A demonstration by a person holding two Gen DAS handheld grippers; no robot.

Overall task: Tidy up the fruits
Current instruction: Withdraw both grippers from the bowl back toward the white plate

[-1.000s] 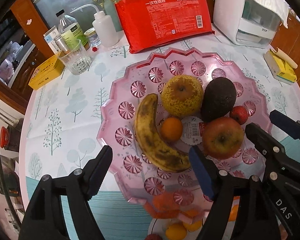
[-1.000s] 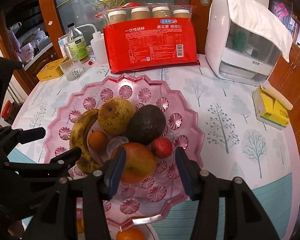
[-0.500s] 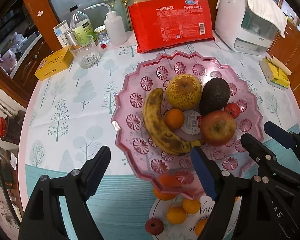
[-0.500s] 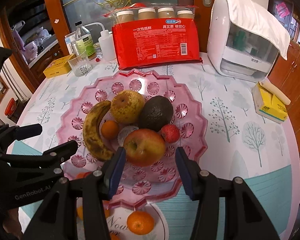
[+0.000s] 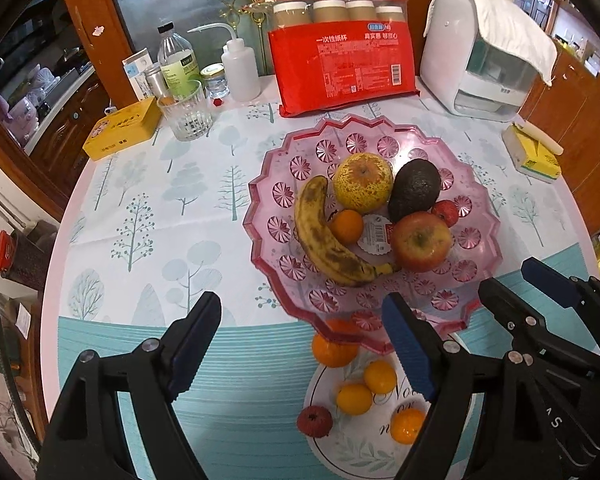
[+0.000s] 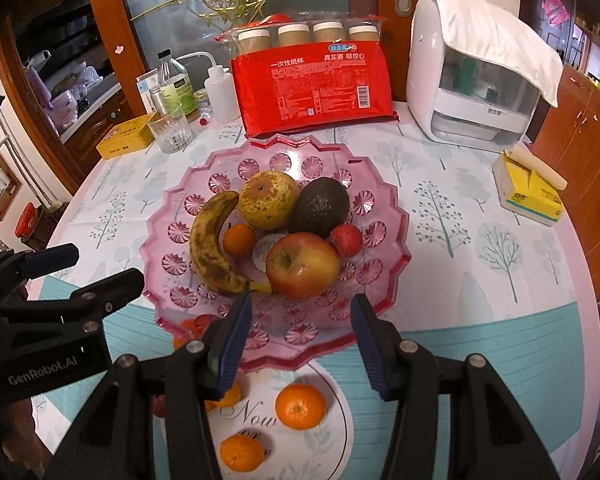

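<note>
A pink glass fruit tray (image 5: 283, 152) (image 6: 384, 196) holds a spotted banana (image 5: 320, 236) (image 6: 207, 248), a yellow pear (image 5: 363, 182) (image 6: 267, 199), an avocado (image 5: 414, 189) (image 6: 320, 207), a red apple (image 5: 420, 241) (image 6: 303, 266), a small orange (image 5: 346, 227) (image 6: 239, 240) and a lychee (image 5: 446, 213) (image 6: 346, 240). Below it a white plate (image 5: 340, 448) (image 6: 340, 432) carries several small oranges (image 5: 354, 399) (image 6: 300, 406) and a lychee (image 5: 314, 421). My left gripper (image 5: 300, 348) and right gripper (image 6: 300, 336) are open and empty, above the tray's near edge.
At the back stand a red paper-cup pack (image 5: 344, 68), a white appliance (image 5: 484, 52), a squeeze bottle (image 5: 239, 68), a glass (image 5: 184, 114), a yellow tin (image 5: 121, 128) and a yellow tissue pack (image 5: 534, 154). The round table's edge curves at left and right.
Both grippers have pulled back and up from the tray. The white plate with small oranges has come into view below the tray. The fruits have not moved.
</note>
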